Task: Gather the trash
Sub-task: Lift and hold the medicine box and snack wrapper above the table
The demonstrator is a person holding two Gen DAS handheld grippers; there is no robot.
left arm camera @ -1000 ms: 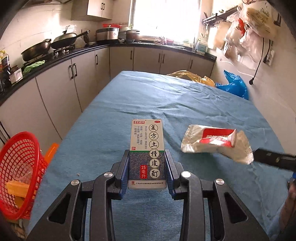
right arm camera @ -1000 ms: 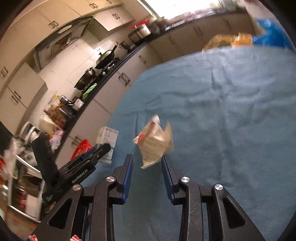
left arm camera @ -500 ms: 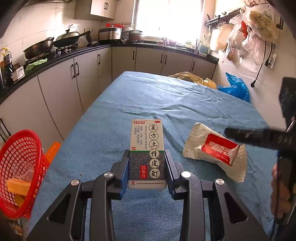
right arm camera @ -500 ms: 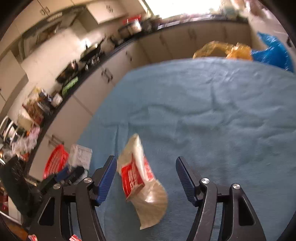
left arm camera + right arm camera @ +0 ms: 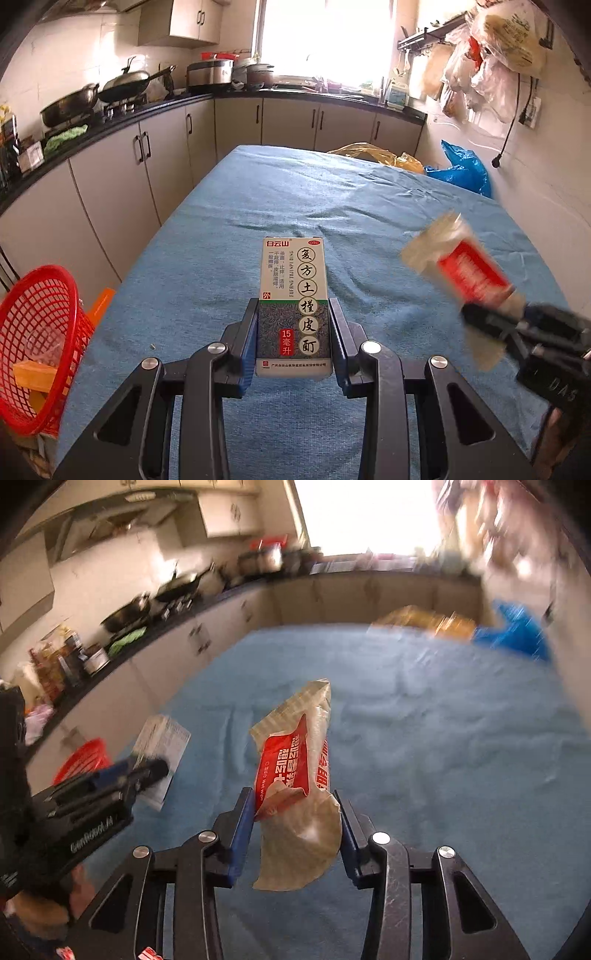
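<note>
We see a blue cloth on the table, matt and a little rough, like towel, with soft wrinkles. The medicine box is smooth printed cardboard with a light sheen. The wet-wipe packet is thin crinkled plastic film, glossy on its red label. The left gripper and the right gripper are matt black plastic with shiny metal screws and blue pads. The red basket is glossy plastic mesh.

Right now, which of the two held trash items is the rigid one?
The box in the left gripper: flat, straight-edged, white with printed text. The wrapper in the right gripper is crumpled, tan and red.
</note>
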